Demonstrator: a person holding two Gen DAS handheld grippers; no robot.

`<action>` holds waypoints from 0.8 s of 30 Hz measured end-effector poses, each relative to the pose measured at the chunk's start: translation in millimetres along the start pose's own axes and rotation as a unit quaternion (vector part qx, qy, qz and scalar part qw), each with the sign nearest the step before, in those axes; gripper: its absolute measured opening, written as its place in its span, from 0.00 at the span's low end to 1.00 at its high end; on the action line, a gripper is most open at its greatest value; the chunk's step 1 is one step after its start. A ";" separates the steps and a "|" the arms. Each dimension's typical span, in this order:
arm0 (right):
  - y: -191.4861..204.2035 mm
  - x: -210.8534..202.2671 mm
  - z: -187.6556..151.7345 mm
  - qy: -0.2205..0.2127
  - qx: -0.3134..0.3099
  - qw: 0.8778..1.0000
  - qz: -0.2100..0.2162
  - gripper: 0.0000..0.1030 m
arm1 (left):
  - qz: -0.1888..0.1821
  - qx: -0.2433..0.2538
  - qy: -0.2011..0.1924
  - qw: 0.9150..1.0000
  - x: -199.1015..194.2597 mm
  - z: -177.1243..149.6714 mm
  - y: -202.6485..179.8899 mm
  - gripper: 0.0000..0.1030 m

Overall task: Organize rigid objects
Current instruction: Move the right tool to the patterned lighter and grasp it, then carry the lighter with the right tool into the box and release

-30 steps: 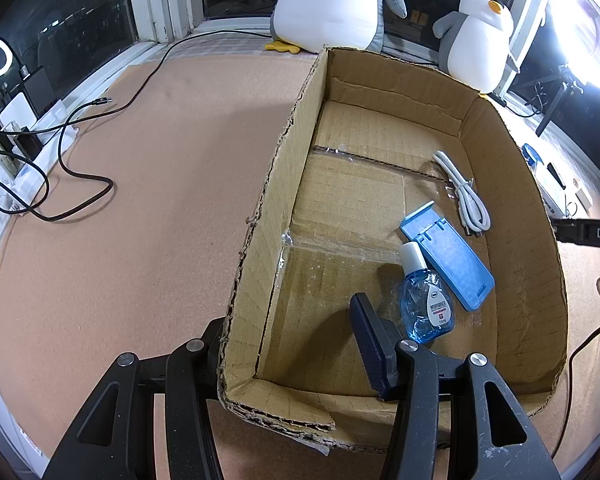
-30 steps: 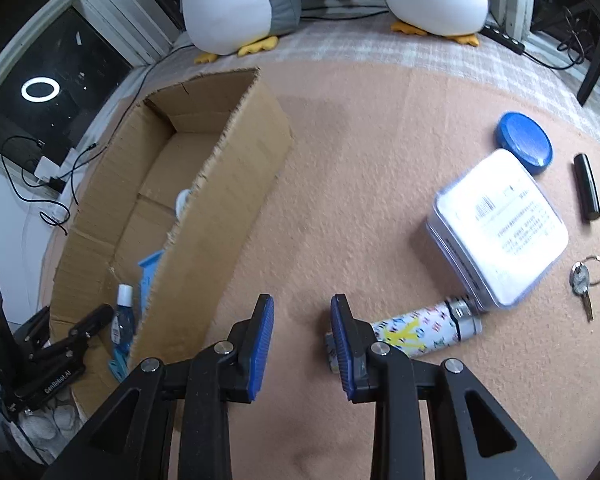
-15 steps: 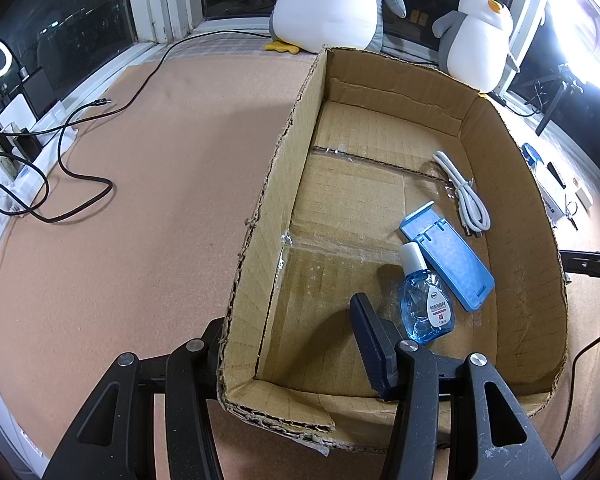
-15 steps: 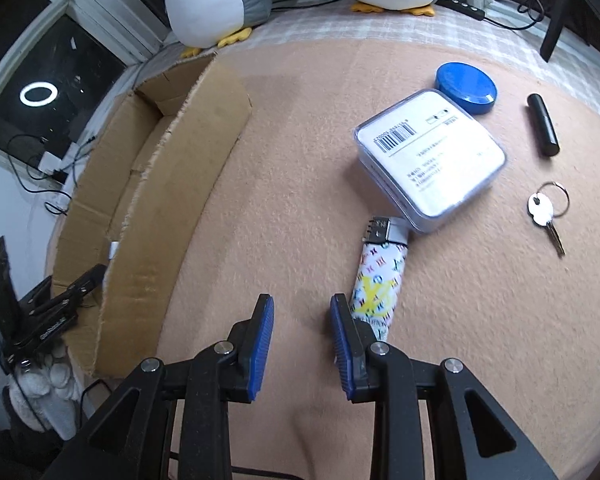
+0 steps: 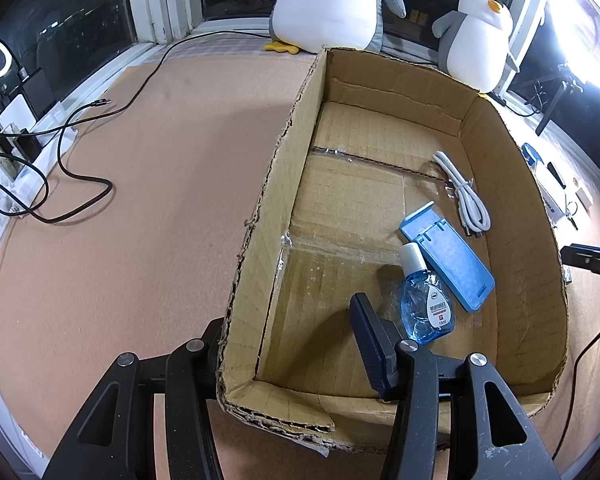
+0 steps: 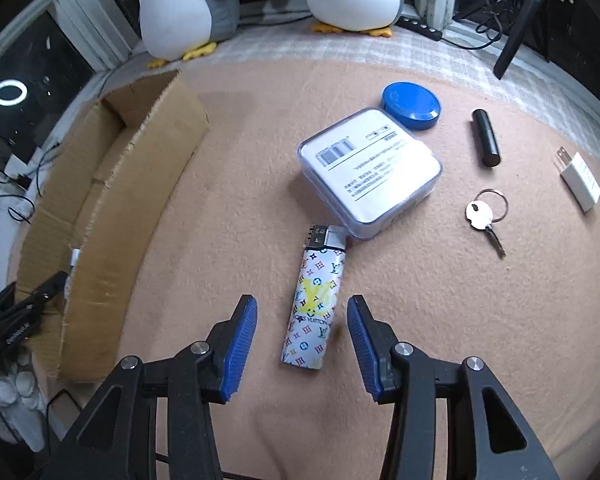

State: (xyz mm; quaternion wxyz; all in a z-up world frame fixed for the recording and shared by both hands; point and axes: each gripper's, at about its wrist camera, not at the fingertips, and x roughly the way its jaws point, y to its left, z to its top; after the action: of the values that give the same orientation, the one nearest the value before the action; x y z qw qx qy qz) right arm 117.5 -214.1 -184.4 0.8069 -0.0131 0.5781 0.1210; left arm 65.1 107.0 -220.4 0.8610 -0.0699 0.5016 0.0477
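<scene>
The right gripper (image 6: 302, 322) is spread wide and grasps nothing, its two blue pads on either side of the lower half of a patterned lighter (image 6: 316, 300) that lies flat on the tan mat (image 6: 260, 160), near the mat's front edge and apart from the cardboard box (image 6: 140, 184) along its left side. The lighter's metal head touches, or nearly touches, the front corner of a square clear-lidded case (image 6: 372, 168); past that case lie a blue round lid (image 6: 411, 105), a black tube (image 6: 486, 143), a key on a ring (image 6: 483, 216) and a white plug (image 6: 580, 180) toward the right edge. The lighter looks light, stiff and glossy, so it may slip or skate under a loose pinch; a hold across its long flat sides at mid-body, below the metal cap, seems soundest. The left gripper (image 5: 292, 344) straddles the box's near left corner, one finger outside the wall and one inside; it looks parted around the cardboard, not clamped. Inside the box lie a blue bottle (image 5: 426, 304), a blue stand (image 5: 448, 256) and a white cable (image 5: 466, 196).
</scene>
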 end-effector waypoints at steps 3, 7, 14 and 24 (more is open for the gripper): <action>4.9 5.7 3.5 0.006 -0.009 1.000 -0.011 0.42 | 0.000 0.000 0.000 1.000 0.1 0.1 -0.1 0.53; 11.8 13.6 4.8 0.016 -0.021 0.999 -0.022 0.42 | 0.000 0.000 0.000 1.000 0.2 -0.1 0.1 0.53; 14.8 14.3 6.5 0.020 -0.049 0.997 -0.050 0.25 | 0.000 0.000 -0.001 1.000 0.2 -0.1 0.2 0.53; 11.1 8.5 1.0 0.019 -0.042 0.999 -0.026 0.20 | -0.001 0.000 -0.001 1.000 0.2 -0.2 0.6 0.53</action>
State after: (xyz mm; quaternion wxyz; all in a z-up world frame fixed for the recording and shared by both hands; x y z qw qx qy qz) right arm 118.6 -201.7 -190.8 0.7976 -0.0647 0.5867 0.1240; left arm 64.9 107.6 -220.8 0.8613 -0.0702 0.5010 0.0471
